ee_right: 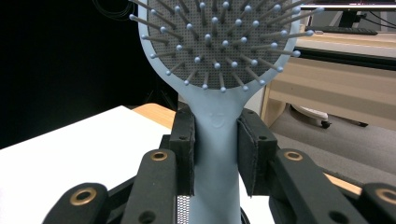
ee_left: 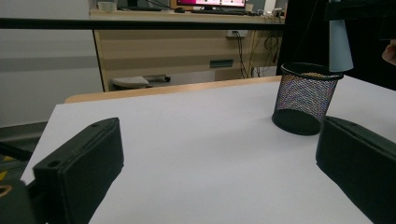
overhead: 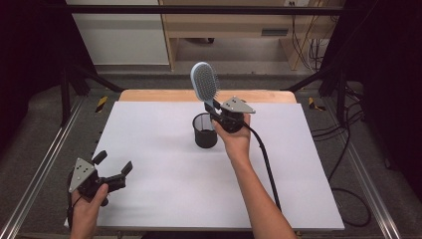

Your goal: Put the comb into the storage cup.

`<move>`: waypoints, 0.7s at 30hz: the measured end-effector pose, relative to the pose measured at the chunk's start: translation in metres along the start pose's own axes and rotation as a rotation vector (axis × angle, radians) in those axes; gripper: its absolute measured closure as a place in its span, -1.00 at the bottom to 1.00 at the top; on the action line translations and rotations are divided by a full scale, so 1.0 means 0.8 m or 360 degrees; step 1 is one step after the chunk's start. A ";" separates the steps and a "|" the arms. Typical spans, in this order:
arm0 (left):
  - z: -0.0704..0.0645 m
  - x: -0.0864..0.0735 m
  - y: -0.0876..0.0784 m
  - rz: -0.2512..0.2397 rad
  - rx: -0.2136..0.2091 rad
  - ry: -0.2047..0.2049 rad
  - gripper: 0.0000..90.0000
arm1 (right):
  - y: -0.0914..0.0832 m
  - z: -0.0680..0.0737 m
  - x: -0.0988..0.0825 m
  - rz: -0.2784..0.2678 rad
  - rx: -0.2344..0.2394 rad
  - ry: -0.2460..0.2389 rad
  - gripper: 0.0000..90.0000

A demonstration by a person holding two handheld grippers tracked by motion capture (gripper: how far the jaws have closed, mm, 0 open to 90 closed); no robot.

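1. One hairbrush point(overhead: 204, 82), pale blue, with a paddle head of ball-tipped bristles. We see it held upright, head uppermost, with the handle pointing down at the cup beneath it. In the right gripper view its bristle face is turned towards the camera point(ee_right: 219, 42).

2. One mesh cup point(overhead: 205, 130), black and round with an open top. We find it standing upright on the surface, a little beyond the middle. In the left gripper view the brush's handle tip hangs at the cup's point(ee_left: 304, 98) rim; we cannot tell whether it touches the rim.

3. One right gripper point(overhead: 217, 115), carried in the person's right hand point(overhead: 238, 142) just beside the cup. Its fingers point(ee_right: 183, 154) pinch the brush handle from both sides, the pads pressed flat against it just below the head.

4. One left gripper point(overhead: 113, 167), carried in the person's left hand point(overhead: 89, 204) at the near left corner of the surface, well apart from the cup. Its fingers point(ee_left: 84, 163) stand spread wide with nothing between them, pointing towards the cup.

5. One surface point(overhead: 164, 169), a white sheet over a wooden top whose far edge shows as a tan strip.

6. Two cables, one trailing from each gripper; the right one point(overhead: 266, 164) runs back across the surface beside the forearm.
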State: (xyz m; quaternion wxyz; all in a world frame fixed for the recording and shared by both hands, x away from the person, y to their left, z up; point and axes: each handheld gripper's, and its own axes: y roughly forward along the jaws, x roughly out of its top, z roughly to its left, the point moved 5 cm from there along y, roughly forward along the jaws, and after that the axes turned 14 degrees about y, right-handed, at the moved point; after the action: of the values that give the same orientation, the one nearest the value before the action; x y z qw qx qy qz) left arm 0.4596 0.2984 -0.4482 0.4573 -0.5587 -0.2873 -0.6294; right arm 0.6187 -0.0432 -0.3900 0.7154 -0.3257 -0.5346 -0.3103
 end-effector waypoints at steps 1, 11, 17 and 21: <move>0.000 0.000 0.000 0.0000 0.0000 0.0000 -0.98 | 0.001 0.000 0.000 -0.0005 0.0000 0.0001 0.55; 0.001 0.000 -0.001 -0.0003 0.0003 -0.0011 -0.98 | 0.003 0.001 0.002 -0.0043 0.0011 0.0025 0.55; 0.000 -0.001 0.000 0.0000 -0.0003 -0.0009 -0.98 | 0.006 0.001 0.001 -0.0051 0.0014 0.0039 0.55; 0.000 -0.001 0.000 0.0000 -0.0003 -0.0011 -0.98 | 0.010 0.002 -0.002 -0.0059 0.0021 0.0044 0.55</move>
State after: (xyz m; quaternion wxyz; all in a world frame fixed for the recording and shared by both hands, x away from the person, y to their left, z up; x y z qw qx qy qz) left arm 0.4592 0.2986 -0.4488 0.4556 -0.5613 -0.2884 -0.6278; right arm 0.6236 -0.0372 -0.3923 0.7190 -0.3065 -0.5327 -0.3245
